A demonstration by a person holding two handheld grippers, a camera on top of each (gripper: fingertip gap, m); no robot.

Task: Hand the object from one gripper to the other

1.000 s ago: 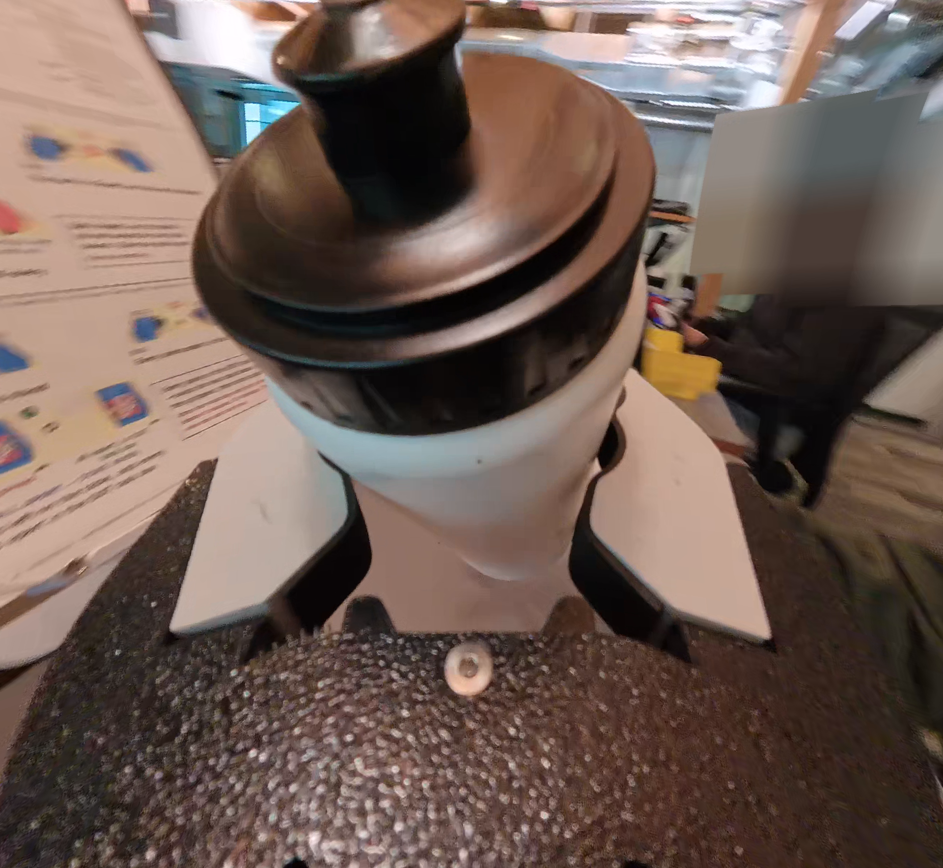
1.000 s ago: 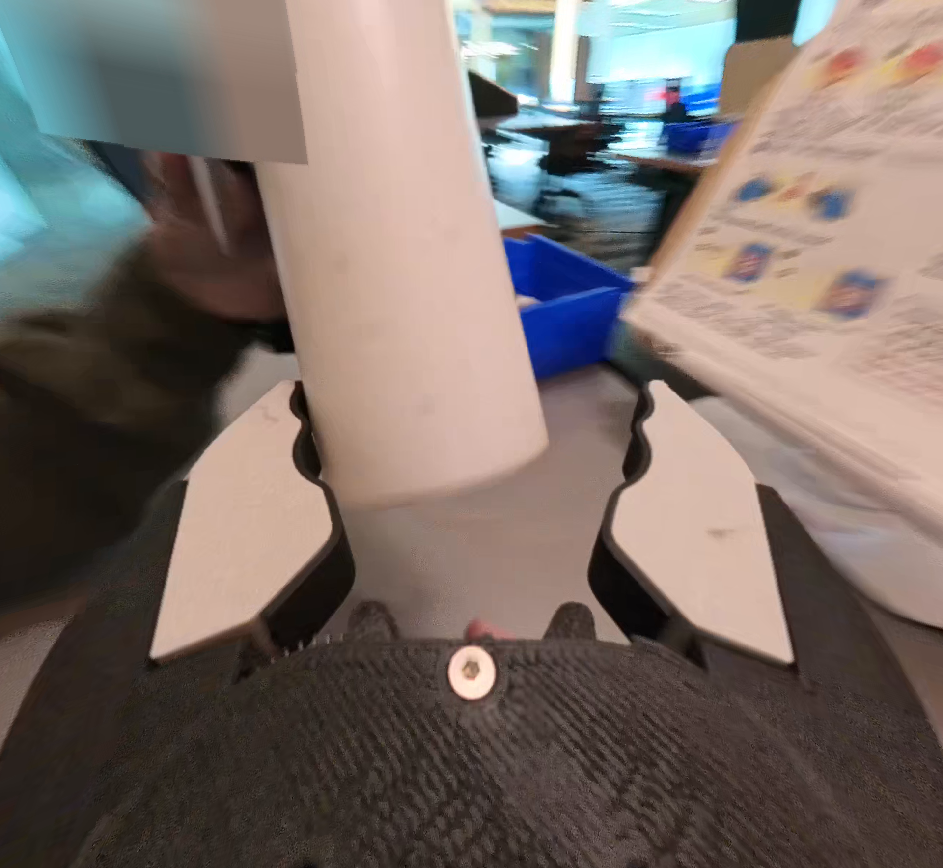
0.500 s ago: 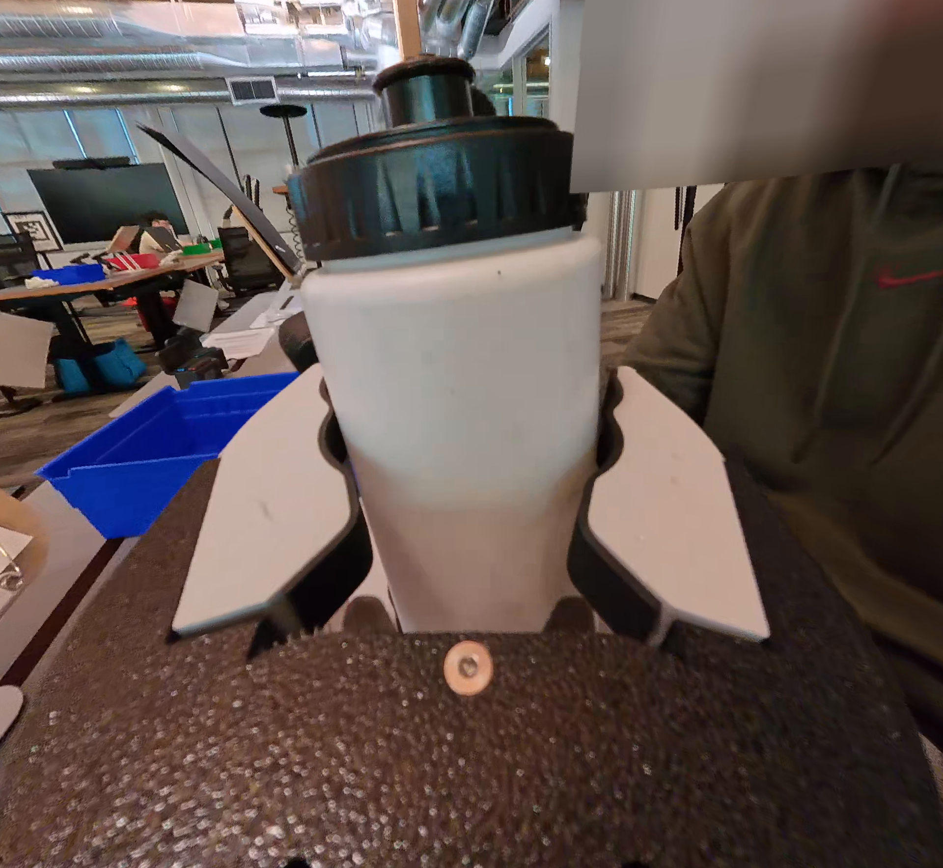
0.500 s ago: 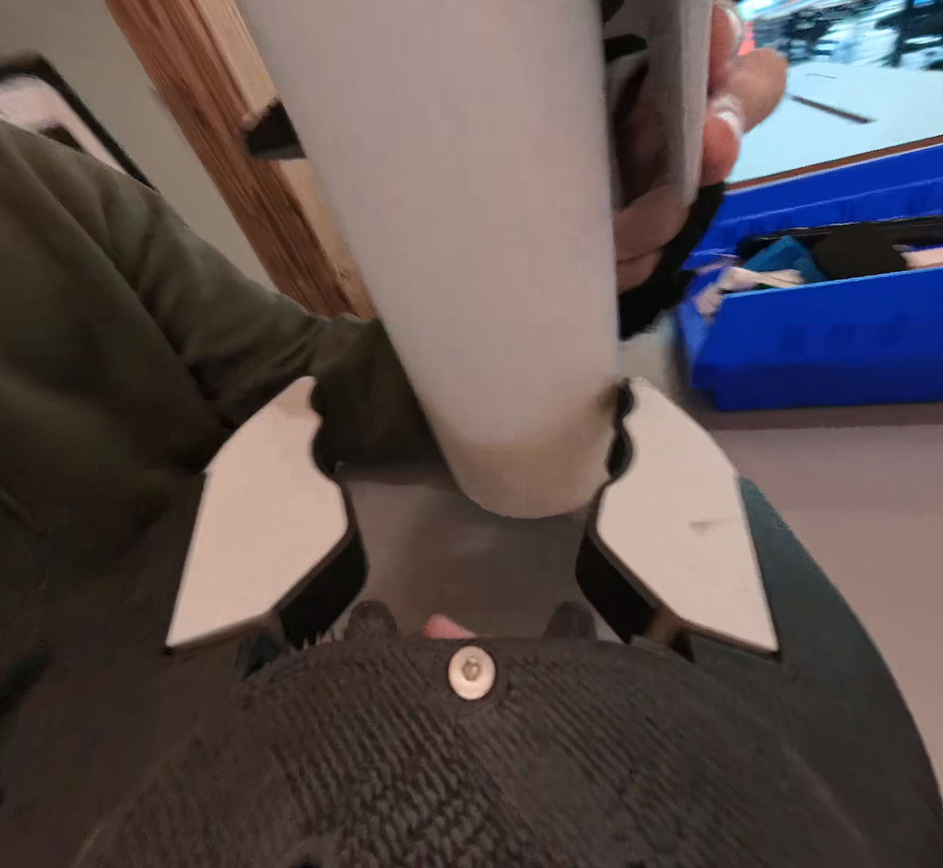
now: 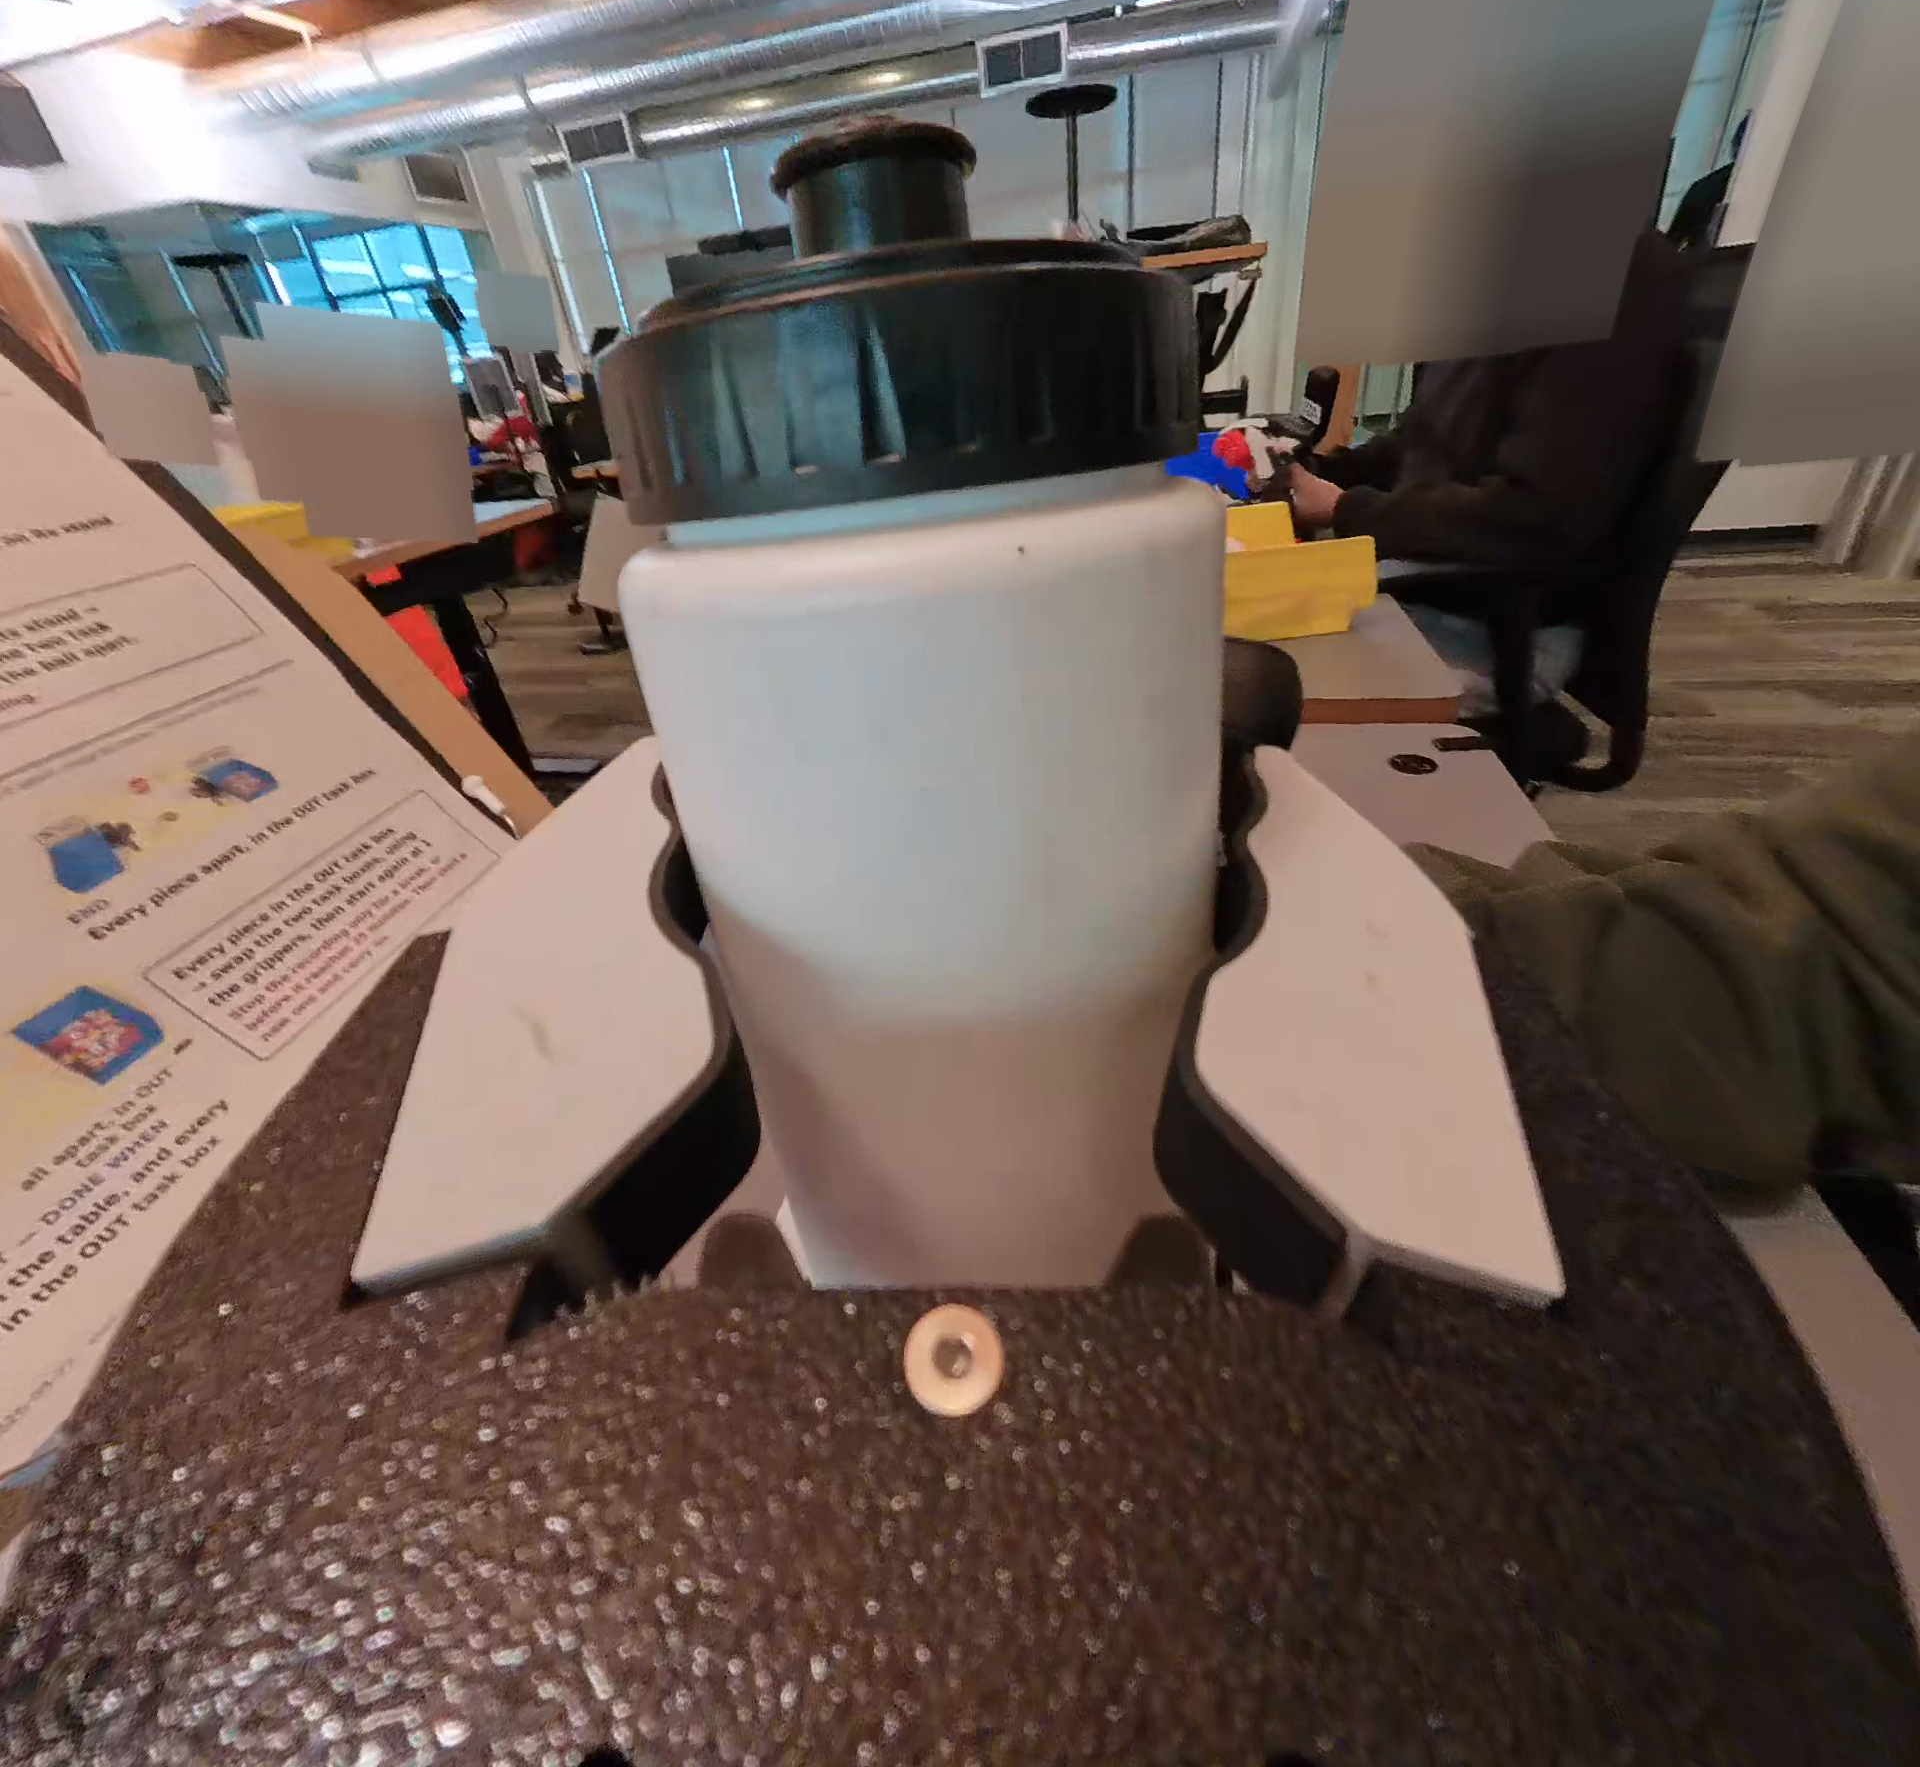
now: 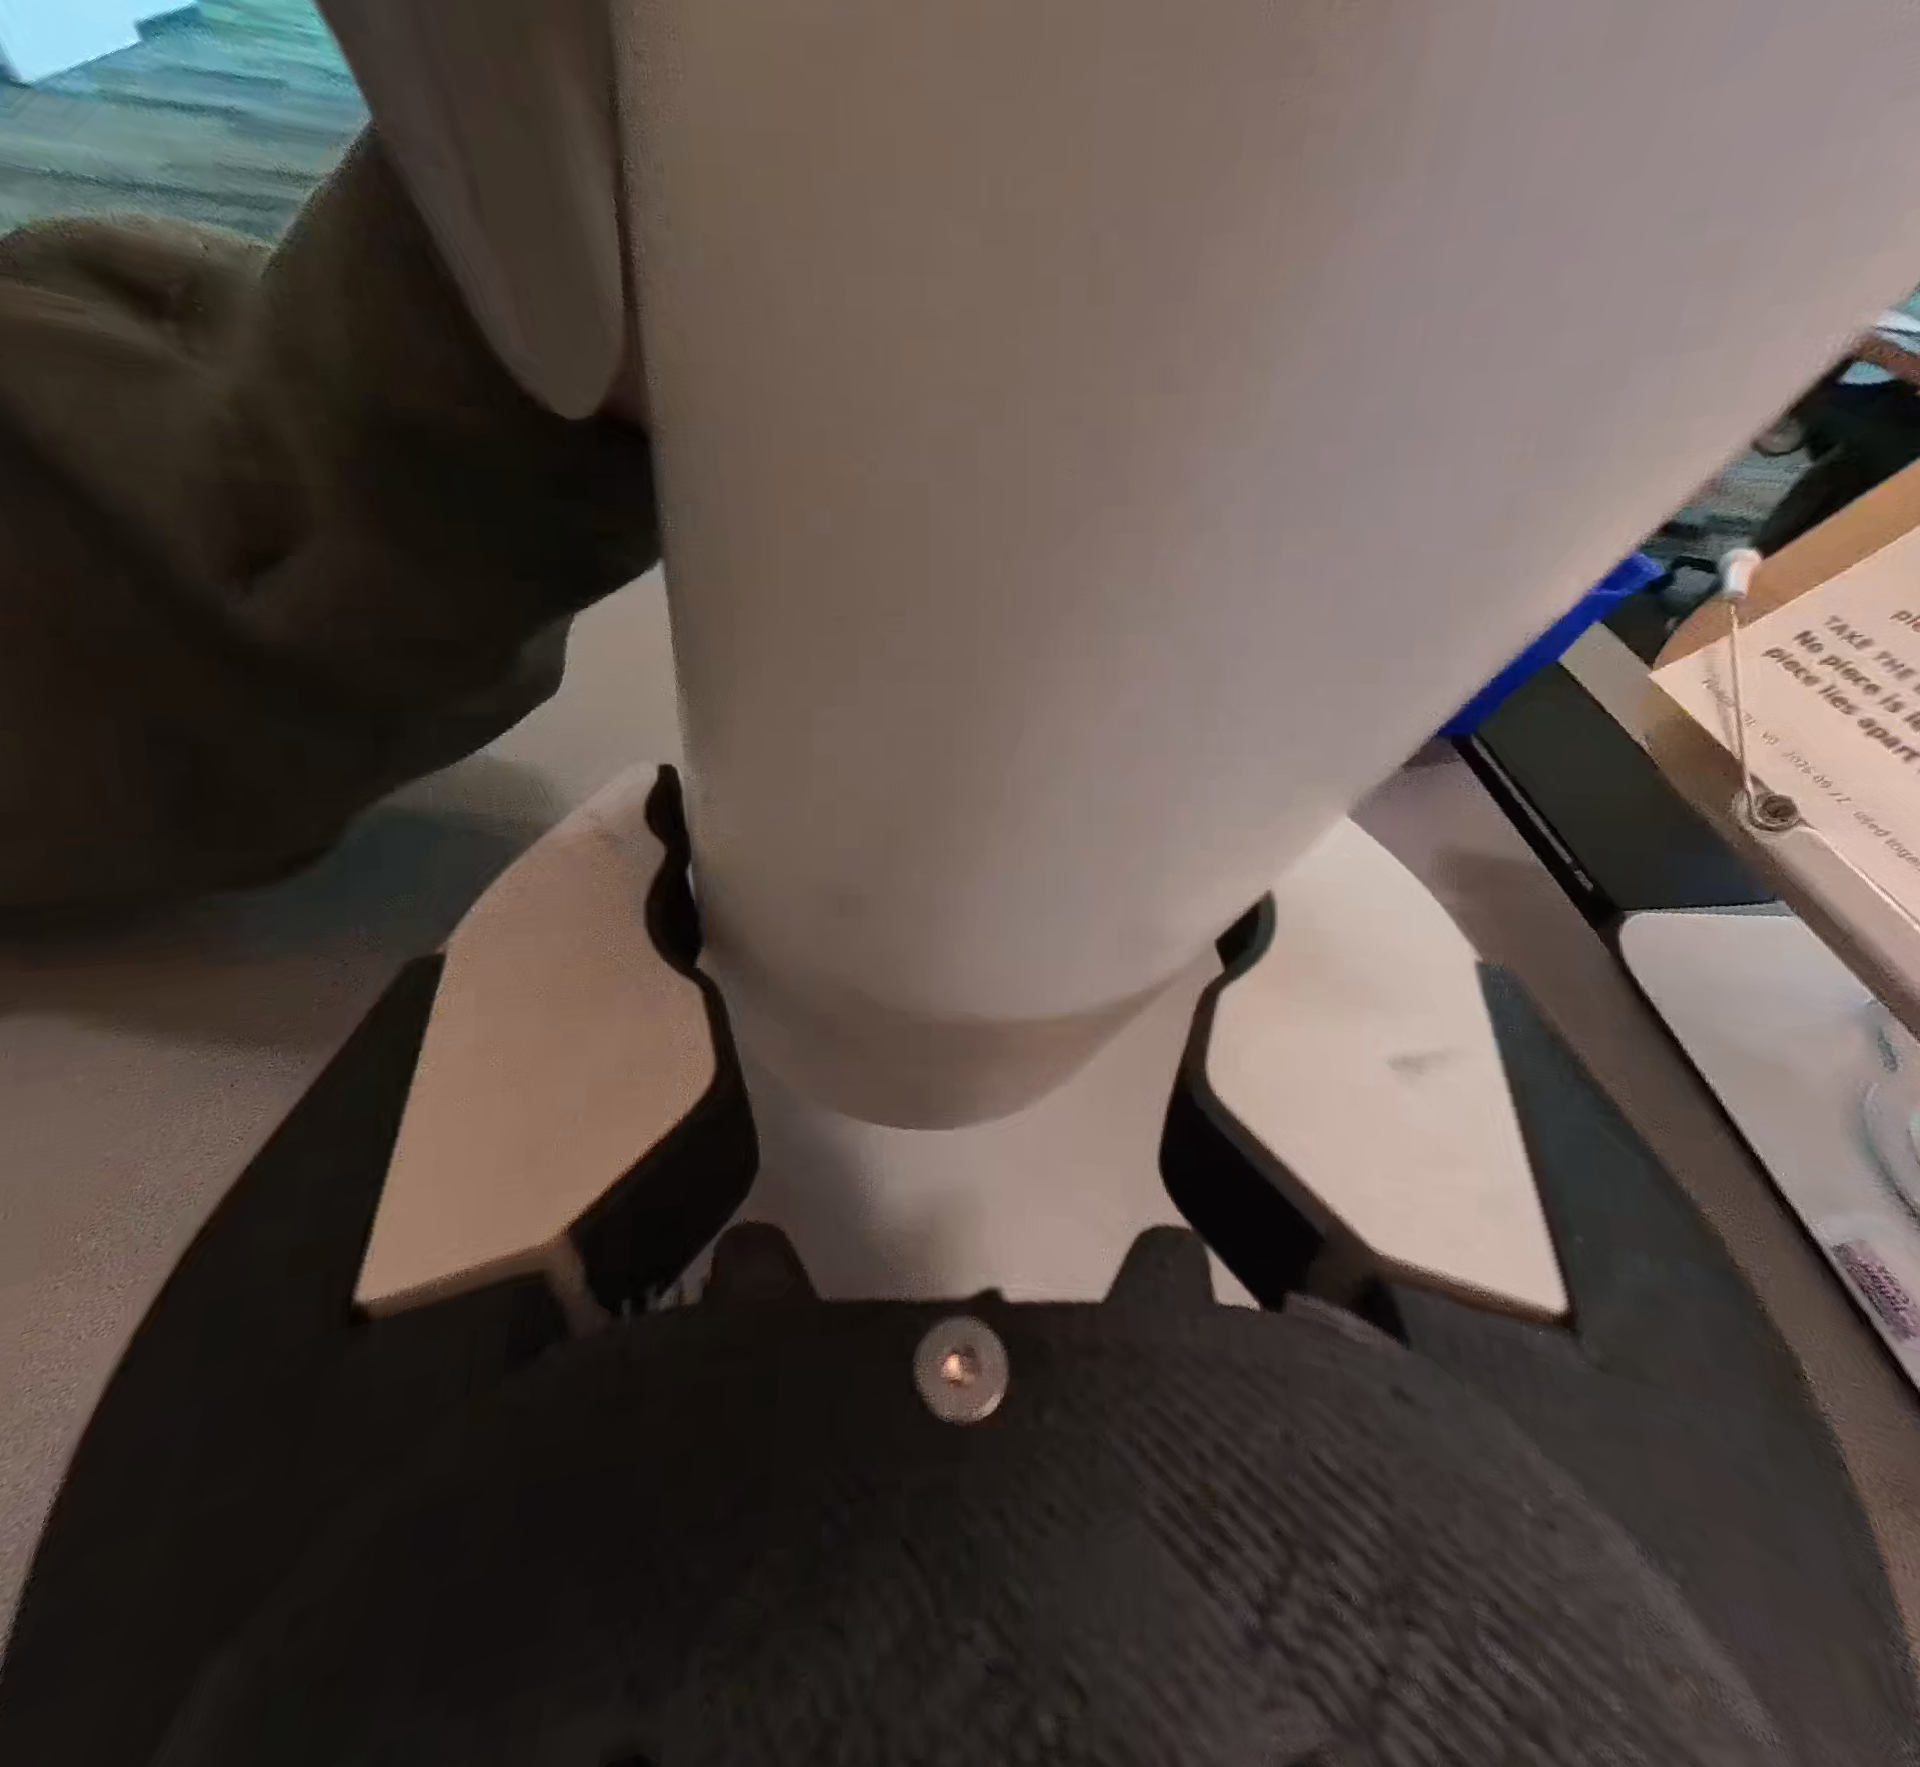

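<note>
A white bottle (image 5: 935, 782) with a black screw cap (image 5: 904, 387) stands upright between the fingers of my left gripper (image 5: 956, 803), which is shut on its body. In the right wrist view the bottle's (image 6: 987, 470) lower end sits between the fingers of my right gripper (image 6: 961, 865); both fingers touch its sides, so that gripper is shut on it too. A dark part of the right gripper (image 5: 1259, 691) shows behind the bottle, with an olive sleeve (image 5: 1714, 969) beside it.
A printed instruction sheet (image 5: 156, 782) leans at the left and also shows in the right wrist view (image 6: 1849, 678). A yellow bin (image 5: 1299, 585) and a seated person (image 5: 1507, 470) are behind. A blue bin (image 6: 1558, 647) rests on the grey table (image 6: 208, 1094).
The right gripper's fingers have closed in from a wider gap until both press on the bottle's lower end. The left gripper has kept its hold while both views swung round.
</note>
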